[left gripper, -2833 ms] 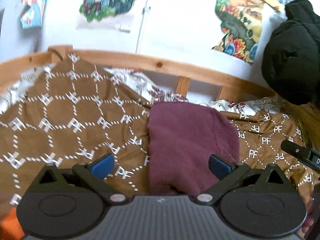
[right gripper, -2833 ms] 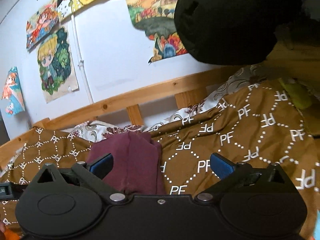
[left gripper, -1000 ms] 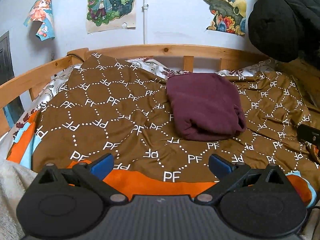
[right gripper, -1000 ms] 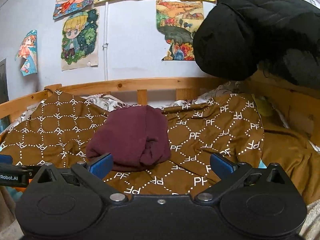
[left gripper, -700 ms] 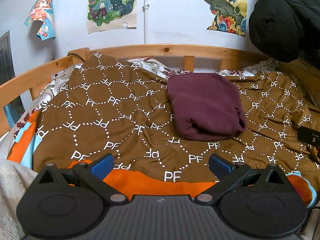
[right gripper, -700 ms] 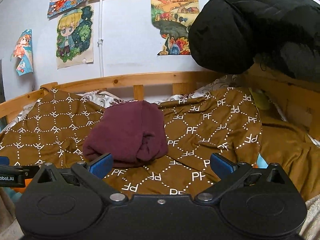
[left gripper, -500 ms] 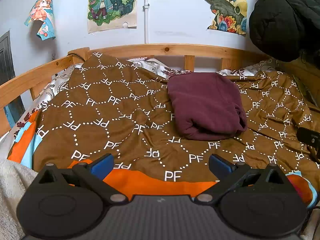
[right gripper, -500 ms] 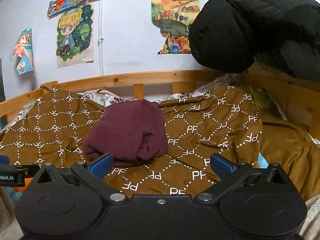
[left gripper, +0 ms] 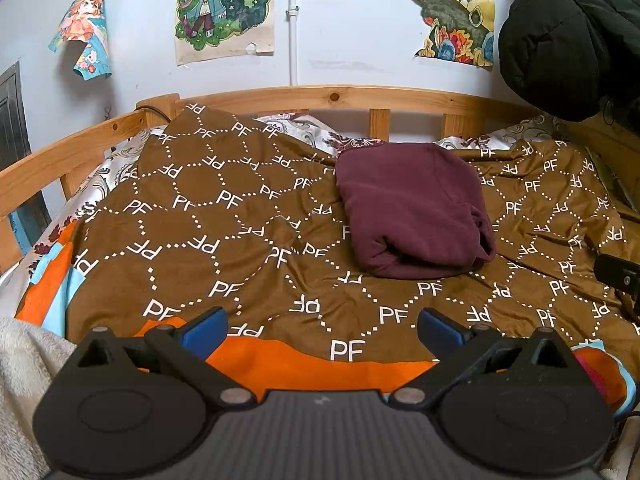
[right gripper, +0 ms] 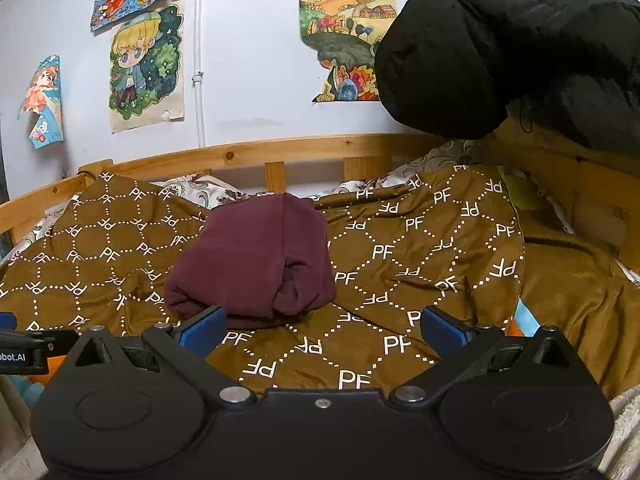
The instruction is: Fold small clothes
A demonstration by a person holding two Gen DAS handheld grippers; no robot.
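Observation:
A maroon garment [left gripper: 412,208] lies folded into a compact bundle on the brown PF-patterned blanket [left gripper: 224,224], near the bed's far rail. It also shows in the right wrist view [right gripper: 256,260]. My left gripper [left gripper: 320,330] is open and empty, held back over the blanket's near orange edge, well short of the garment. My right gripper [right gripper: 320,330] is open and empty, just in front of the bundle's near edge. The left gripper's body [right gripper: 24,350] shows at the right wrist view's left edge.
A wooden bed rail [left gripper: 340,98] runs along the back and left. A black puffy jacket [right gripper: 520,52] hangs at the upper right. Posters [left gripper: 226,4] cover the wall. A cream fleece [left gripper: 20,364] lies at the near left. The right gripper's tip [left gripper: 618,274] shows at the right edge.
Both grippers have pulled back from the garment, which earlier lay right between the left jaws. In the last half second almost nothing moves. The bundle stays folded on the blanket.

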